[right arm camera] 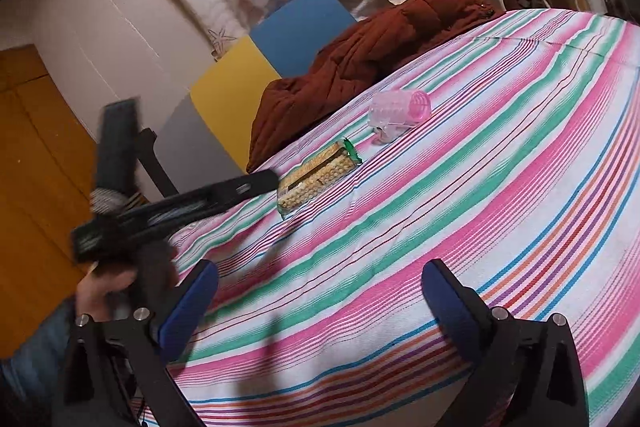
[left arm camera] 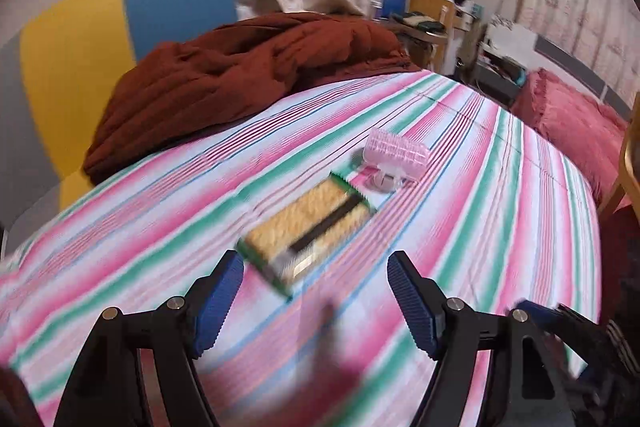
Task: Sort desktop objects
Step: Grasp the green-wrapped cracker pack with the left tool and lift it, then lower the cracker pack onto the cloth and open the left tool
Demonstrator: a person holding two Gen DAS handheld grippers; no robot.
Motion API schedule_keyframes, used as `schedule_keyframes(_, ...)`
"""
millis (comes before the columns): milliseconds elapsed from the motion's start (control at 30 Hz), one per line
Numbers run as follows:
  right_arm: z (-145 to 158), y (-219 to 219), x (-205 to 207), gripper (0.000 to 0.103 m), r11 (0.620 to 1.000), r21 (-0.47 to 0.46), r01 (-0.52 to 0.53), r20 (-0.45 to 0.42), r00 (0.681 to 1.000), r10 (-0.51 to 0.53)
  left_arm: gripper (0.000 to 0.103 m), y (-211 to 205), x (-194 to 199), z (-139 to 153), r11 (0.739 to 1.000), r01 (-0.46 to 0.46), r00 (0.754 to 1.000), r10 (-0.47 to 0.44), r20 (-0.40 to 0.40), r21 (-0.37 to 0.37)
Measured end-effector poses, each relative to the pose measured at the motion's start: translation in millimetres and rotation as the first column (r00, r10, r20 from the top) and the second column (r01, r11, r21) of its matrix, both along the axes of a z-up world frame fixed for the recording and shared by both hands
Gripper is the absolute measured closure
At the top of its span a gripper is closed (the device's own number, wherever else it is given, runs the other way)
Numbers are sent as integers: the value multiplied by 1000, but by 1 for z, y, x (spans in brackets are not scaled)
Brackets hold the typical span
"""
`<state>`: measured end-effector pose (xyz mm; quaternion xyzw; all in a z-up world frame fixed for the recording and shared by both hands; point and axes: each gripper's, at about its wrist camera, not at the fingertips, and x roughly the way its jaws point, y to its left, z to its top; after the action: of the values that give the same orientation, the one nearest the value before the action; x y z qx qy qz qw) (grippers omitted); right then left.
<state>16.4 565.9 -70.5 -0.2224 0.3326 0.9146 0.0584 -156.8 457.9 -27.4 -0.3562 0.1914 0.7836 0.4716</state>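
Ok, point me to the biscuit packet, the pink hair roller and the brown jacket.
biscuit packet [left arm camera: 310, 225], left wrist view, middle of its clear top face.
pink hair roller [left arm camera: 397, 149], left wrist view, middle of its ribbed barrel.
brown jacket [right arm camera: 352, 67], right wrist view, quilted middle of the heap.

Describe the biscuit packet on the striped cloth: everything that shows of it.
The biscuit packet is a flat, oblong pack in clear wrap with green crimped ends, showing rows of golden, dimpled biscuits and a dark band along its length. It lies flat and slanted on the striped cloth, just short of the pink hair roller, apart from it. The open left gripper hovers close before its near end; nothing grips it. Motion blur hides any print.
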Motion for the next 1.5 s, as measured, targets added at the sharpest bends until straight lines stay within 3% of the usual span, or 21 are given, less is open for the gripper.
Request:
schedule_keyframes(267,-4,-2,-6,0,1000,2,-11,-7,1000,11,27,48,-22,-20,990,126,992,-126,-1,-56)
schedule_keyframes(467,-5,-2,-7,0,1000,2,-12,-8,1000,12,27,51,-25,-41,986,102,995,-102,3,-131)
schedule_keyframes(567,-6,-3,-7,0,1000,3,-12,-6,1000,12,39,38,-19,-40,989,77,997,-77,8,-127)
schedule_keyframes(600,-6,-3,-7,0,1000,3,-12,-6,1000,12,48,33,-17,-39,990,66,998,-65,11,-126)
schedule_keyframes(900,-6,-2,-8,0,1000,4,-10,1,1000,10,50,-40,14,-37,993,-73,996,78,41,-95)
schedule_keyframes(1133,-6,-3,-10,0,1000,10,-10,18,1000,9,50,-130,47,-32,969,-242,967,245,73,-42)
schedule_keyframes(1300,-5,-4,-12,0,1000,19,-9,39,999,9,48,-183,64,-30,948,-318,945,316,87,10)
schedule_keyframes(1500,-5,-6,-15,0,999,37,-10,74,997,7,39,-206,80,-35,946,-313,946,304,113,80)
